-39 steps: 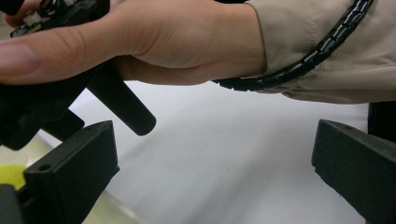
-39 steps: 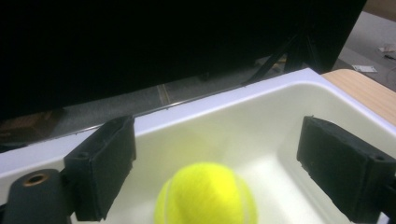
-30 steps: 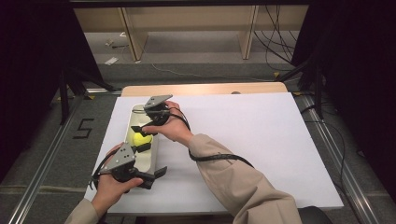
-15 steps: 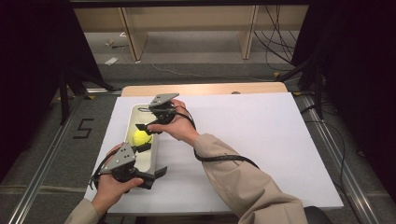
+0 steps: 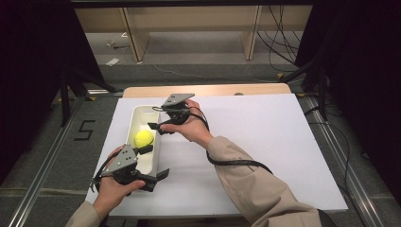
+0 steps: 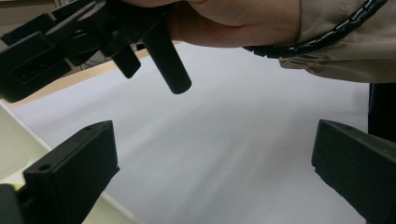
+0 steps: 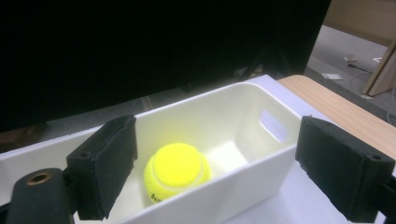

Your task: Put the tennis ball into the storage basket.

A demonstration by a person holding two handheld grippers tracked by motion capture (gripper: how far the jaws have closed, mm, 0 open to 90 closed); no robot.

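On the left part of the white sheet point(image 5: 265, 142) that covers the table stands a long white bin point(image 5: 133, 124), and the yellow tennis ball point(image 5: 143, 138) lies on its floor, toward the near end. The right gripper view shows the ball point(image 7: 176, 171) low inside the bin point(image 7: 233, 154), free, with no pad touching it.

The right gripper point(image 5: 157, 127) hangs just above the bin's right wall, near its far half. Its jaws have just been closing a little, yet they stand apart with nothing between them; the ball is seen beyond them, not in them. The left gripper point(image 5: 153, 163) is held at the near end of the bin. Its jaws stand wide and look empty; one comes close to the bin's near edge, and I cannot tell if it touches.

I judge that putting the ball into the bin is done. What is left seems small: to draw both grippers away from the bin.
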